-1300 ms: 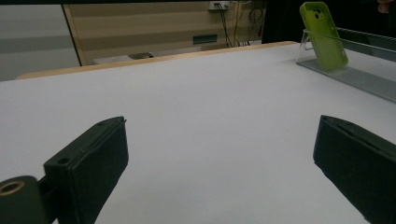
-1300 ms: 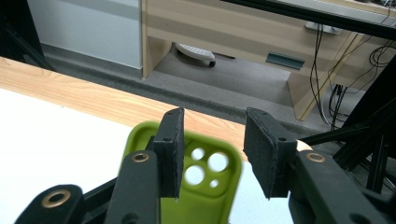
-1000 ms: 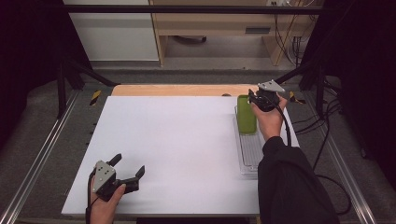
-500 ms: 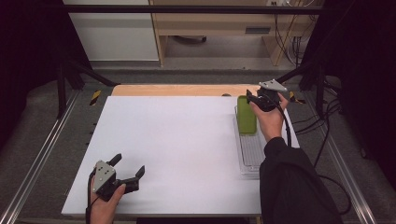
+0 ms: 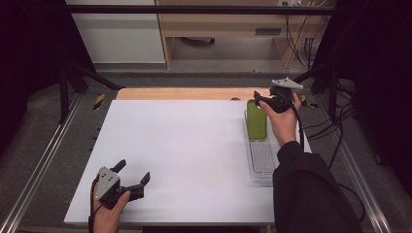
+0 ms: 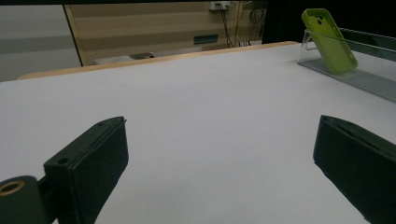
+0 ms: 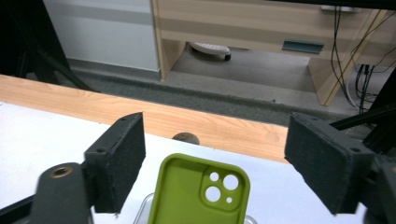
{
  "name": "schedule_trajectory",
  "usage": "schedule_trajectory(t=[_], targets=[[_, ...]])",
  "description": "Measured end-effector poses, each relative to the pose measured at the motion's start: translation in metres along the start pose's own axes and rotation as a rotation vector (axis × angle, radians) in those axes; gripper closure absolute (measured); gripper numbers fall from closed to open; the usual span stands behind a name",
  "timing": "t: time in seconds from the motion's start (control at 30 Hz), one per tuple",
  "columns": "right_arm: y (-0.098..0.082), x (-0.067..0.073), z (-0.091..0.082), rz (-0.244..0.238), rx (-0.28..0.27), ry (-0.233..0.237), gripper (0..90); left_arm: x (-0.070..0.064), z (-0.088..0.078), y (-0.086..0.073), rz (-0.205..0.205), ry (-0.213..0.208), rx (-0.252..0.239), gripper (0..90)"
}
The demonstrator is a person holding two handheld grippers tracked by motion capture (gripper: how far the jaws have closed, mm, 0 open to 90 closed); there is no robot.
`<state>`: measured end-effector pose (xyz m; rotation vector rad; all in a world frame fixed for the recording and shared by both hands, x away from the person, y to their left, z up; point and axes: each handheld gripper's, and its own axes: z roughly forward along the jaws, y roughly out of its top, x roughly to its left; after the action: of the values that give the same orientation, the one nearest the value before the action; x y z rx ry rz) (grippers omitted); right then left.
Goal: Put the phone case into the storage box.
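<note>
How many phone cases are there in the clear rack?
1. A green phone case leans at the far end of the clear rack on the table's right side, just below the open right gripper. The other slots look empty.

The left tool (image 5: 133, 175) rests low at the near left corner of the worktop (image 5: 184, 145), held in the person's left hand (image 5: 109, 216), its jaws spread wide with nothing between them. The right tool (image 5: 265, 99) is held up at the worktop's far right edge, forearm in a dark sleeve (image 5: 306, 194) reaching forward; its jaws have just been opening and press on nothing.
</note>
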<state>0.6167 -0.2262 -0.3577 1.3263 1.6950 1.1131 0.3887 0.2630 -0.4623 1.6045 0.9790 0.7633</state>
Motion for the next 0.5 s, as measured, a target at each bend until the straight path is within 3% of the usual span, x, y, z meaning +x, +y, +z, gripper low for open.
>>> schedule_trajectory(t=[0.5], targets=[[0.006,-0.004,-0.016,0.038,0.019,0.028,11.6,0.002,0.0,-0.001,-0.007,0.005,0.003,2.7]])
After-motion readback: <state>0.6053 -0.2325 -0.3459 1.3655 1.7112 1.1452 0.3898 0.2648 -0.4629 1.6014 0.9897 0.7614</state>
